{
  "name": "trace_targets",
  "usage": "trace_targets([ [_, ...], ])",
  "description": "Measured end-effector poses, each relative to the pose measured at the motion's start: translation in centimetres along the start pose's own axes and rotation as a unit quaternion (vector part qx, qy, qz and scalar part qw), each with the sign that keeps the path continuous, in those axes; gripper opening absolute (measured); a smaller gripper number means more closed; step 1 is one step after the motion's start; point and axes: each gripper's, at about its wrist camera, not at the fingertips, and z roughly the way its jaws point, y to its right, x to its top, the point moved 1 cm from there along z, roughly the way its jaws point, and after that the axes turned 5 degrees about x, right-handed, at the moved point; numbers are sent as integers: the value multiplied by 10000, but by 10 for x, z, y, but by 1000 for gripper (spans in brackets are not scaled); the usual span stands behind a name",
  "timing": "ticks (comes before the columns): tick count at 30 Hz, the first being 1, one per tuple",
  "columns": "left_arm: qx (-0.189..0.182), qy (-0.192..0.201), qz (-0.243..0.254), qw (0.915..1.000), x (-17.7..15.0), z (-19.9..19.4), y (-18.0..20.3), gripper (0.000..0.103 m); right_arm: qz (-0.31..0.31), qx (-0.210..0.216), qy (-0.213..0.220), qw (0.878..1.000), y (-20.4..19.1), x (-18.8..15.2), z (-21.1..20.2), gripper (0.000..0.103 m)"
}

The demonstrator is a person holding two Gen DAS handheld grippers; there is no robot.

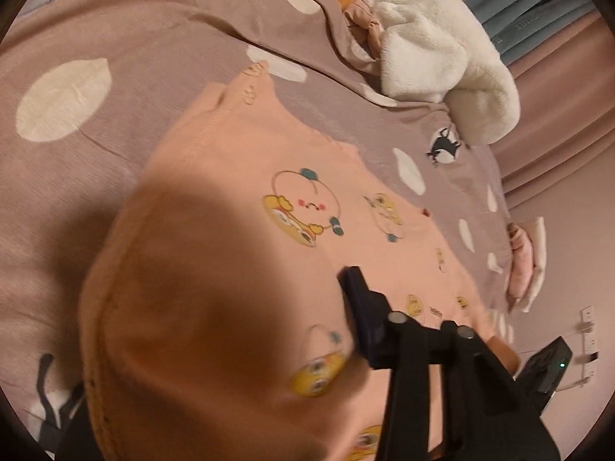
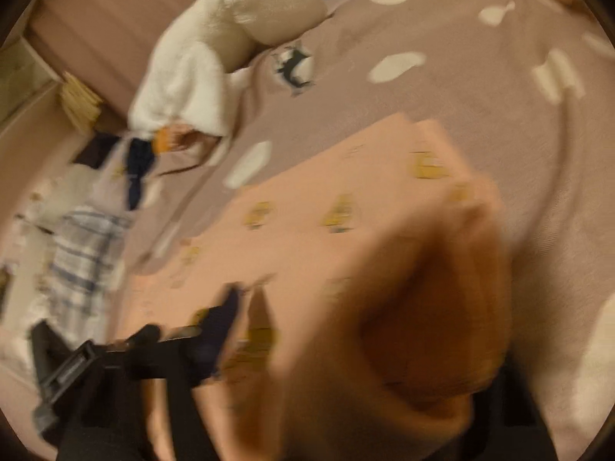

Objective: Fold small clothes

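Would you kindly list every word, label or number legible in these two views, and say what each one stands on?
None can be read for certain.
Grey-blue striped fabric at the far edge of the bed: a line of pale lettering, too small to read.
Peach cartoon-print child's garment: small yellow badges with marks inside, too small and blurred to read.
Right wrist view: motion blur, nothing legible.

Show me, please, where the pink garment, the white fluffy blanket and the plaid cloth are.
pink garment [image 1: 307,146], left wrist view, flat printed part.
white fluffy blanket [image 1: 434,38], left wrist view, middle.
plaid cloth [image 2: 84,257], right wrist view, striped middle.
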Motion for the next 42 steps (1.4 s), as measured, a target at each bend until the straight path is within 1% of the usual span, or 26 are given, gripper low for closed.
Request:
trace_targets([
  [1,66,44,14,10000,-1,0,-1,33,32,126,21,9999,3,-1,-2,32],
  [2,123,85,56,9999,-2,0,0,29,52,214,19,9998,5,0,-2,26],
  [3,170,142,124,9997,-4,-1,1,25,100,350,-17,9993,8,0,-2,24],
  [6,233,185,314,9991,-8,-3,7,18,159,475,-55,9987,9,0,-5,20],
  [9,161,150,300,9993,-9,-8,6,15,227,675,-130,9974,10,0,-11,18],
  [11,-2,61,165,9998,-10,-12,3,14,374,813,-177,9958,12,0,-14,17],
  [13,-112,19,95,9999,-12,-19,2,14,512,1066,-207,9928,13,-2,-19,16],
  [15,-93,48,164,9998,-16,-29,3,14,578,1162,-253,9912,12,-5,-25,16],
  [18,-117,205,344,9991,-28,-56,7,14,579,1302,-319,9893,7,-12,-36,16],
  [20,-82,276,494,9984,-37,-72,10,14,444,1264,-411,9901,0,-19,-45,16],
  [22,-24,335,584,9977,-51,-91,6,14,330,1186,-544,9909,-5,-34,-58,16],
  [25,-23,266,607,9978,-75,-111,-7,14,314,1248,-643,9896,-8,-55,-75,16],
  [28,63,203,588,9980,-97,-119,-22,14,233,991,-715,9922,-13,-74,-89,16],
  [30,177,147,483,9986,-108,-120,-33,15,7,826,-682,9942,-20,-84,-98,16],
  [32,129,53,299,9995,-113,-120,-43,15,-219,652,-691,9952,-27,-92,-105,16],
  [34,30,-41,100,9999,-117,-122,-56,16,-298,542,-690,9957,-28,-96,-108,16],
  [37,164,-171,186,9995,-120,-125,-63,22,-22,720,-731,9947,-18,-102,-111,16],
  [38,195,-173,211,9994,-120,-127,-65,25,93,677,-809,9944,-13,-102,-109,17],
  [40,232,-160,210,9994,-121,-134,-68,27,171,461,-939,9944,-8,-103,-107,19],
  [42,304,-158,234,9991,-120,-138,-70,29,208,457,-950,9942,-5,-105,-110,20],
])
